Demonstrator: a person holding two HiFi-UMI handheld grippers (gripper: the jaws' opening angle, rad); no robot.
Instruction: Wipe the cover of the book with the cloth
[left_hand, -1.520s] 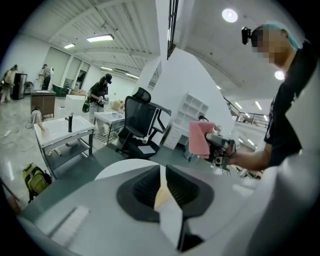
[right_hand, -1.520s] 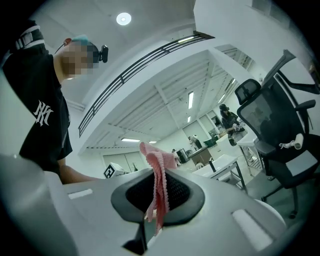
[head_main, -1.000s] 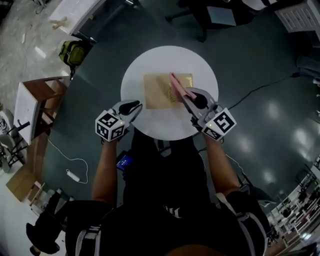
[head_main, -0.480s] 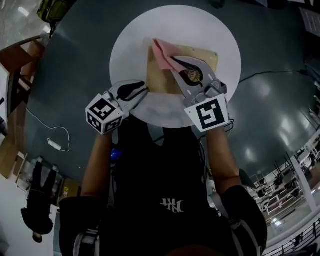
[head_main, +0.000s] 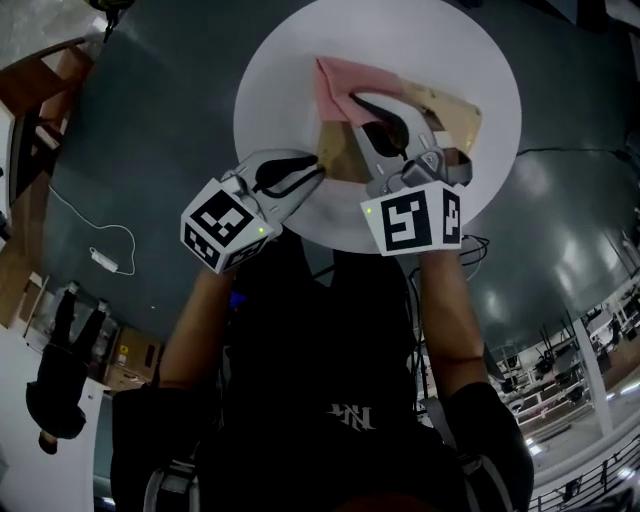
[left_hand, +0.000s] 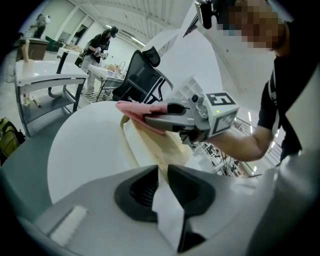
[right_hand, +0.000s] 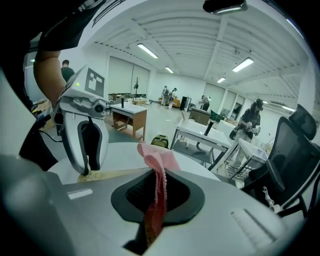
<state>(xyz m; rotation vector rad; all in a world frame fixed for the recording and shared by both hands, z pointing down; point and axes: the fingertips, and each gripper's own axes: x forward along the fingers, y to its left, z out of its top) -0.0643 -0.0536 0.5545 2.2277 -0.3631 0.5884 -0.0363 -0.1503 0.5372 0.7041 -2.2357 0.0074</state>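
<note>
Pinching the pink cloth (head_main: 338, 84), clenched right gripper (head_main: 352, 103) presses it on the book (head_main: 447, 110), upper centre of frame on the round table (head_main: 268, 95). Left gripper (head_main: 317, 169) clamps the book's near-left corner. Bare cover runs rightward from the cloth; right arm nearer.

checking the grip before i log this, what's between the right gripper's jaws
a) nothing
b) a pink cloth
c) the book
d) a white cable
b: the right gripper is shut on the pink cloth, which sticks up from between its jaws.
</note>
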